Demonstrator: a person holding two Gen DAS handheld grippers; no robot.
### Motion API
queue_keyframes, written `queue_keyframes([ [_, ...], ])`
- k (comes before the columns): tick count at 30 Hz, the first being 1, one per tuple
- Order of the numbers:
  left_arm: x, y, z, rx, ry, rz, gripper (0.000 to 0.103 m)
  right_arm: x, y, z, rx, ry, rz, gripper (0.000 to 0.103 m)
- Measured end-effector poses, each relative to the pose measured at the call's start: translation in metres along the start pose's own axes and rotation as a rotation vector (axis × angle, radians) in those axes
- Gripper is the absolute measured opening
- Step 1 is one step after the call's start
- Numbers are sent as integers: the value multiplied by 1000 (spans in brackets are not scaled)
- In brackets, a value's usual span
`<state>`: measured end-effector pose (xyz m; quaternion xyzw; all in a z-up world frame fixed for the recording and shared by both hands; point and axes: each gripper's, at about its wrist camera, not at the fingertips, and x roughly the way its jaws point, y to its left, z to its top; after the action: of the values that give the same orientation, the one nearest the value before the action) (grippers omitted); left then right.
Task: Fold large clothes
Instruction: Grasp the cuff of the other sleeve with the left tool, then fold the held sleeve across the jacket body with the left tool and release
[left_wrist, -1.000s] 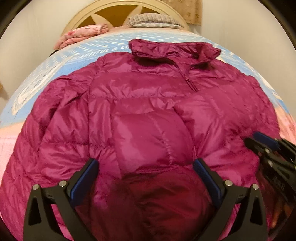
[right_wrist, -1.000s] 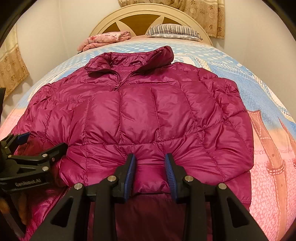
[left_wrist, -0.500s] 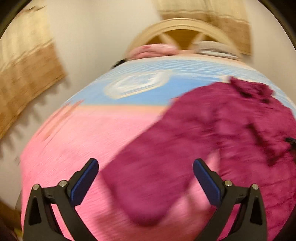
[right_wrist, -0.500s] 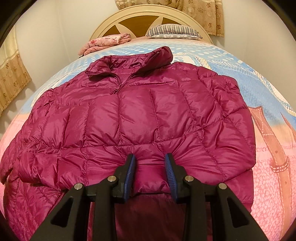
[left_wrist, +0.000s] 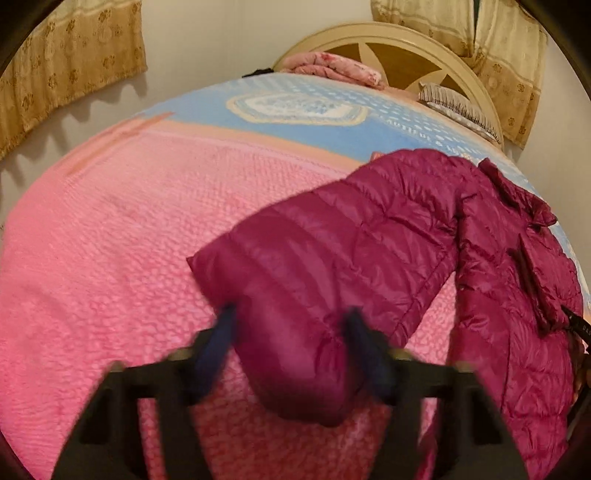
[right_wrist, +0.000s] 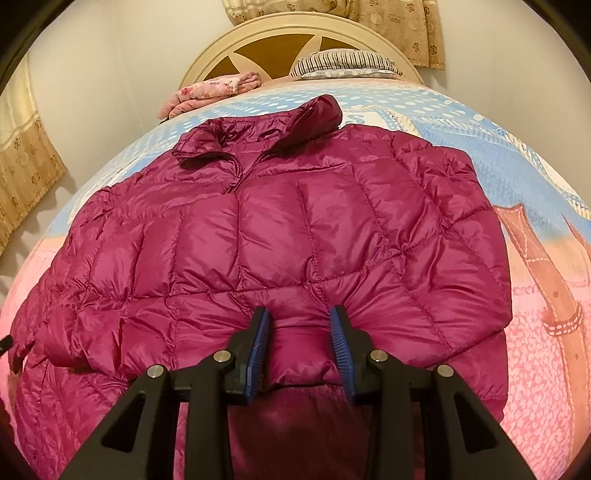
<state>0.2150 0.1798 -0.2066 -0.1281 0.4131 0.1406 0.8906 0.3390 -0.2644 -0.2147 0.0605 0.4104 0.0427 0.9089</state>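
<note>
Left gripper (left_wrist: 290, 343) is sitting low over the left sleeve (left_wrist: 317, 280), jaws straddling the cuff end; they are motion-blurred, so I cannot tell whether they are pinching the cloth or only framing it. The sleeve is lying stretched out to the side on the pink part of the bed (left_wrist: 110, 258), away from the jacket body.

Right gripper (right_wrist: 300, 345) is clenching a bunched fold of the jacket (right_wrist: 280, 229) at the near edge of the folded-over layer, fabric puckering between the blue pads (right_wrist: 258, 343). Darker cloth is hanging under the jaws, nearer the camera.

Jacket is lying front up on the bed, zipped, collar (right_wrist: 258, 129) pointing toward the headboard (right_wrist: 280, 48). Right side is looking already folded in: no right sleeve is sticking out, and the quilted panels are overlapping. Right gripper is also showing at the far right edge of the left view, barely.

Step in hand, as I am judging it: sleeve fold on the left side, right gripper anchoring the body.

Next move is calling for a firm pinch on the cuff, a lift, and a swing across the chest so the sleeve is landing flat on the body. Fabric is slick and puffy, so it is likely sliding or springing open; the anchor needs holding.

Beyond the jacket: pink blanket (right_wrist: 210, 92) and striped pillow (right_wrist: 343, 62) are resting at the headboard, curtains (right_wrist: 369, 22) are hanging on the wall behind.
</note>
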Motion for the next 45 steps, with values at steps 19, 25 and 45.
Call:
queue_keyframes([
  [19,-120,-43,81,210,-401,-71,12,-2,-2,-1,23,-9,26,40],
  [25,-148,-95,87,320,-460,-173,12,-2,-2,-1,23,-11,50,47],
  [45,-114,-259,47,674,-361,-340,12,-10,-7,-2,71,-40,86,65],
])
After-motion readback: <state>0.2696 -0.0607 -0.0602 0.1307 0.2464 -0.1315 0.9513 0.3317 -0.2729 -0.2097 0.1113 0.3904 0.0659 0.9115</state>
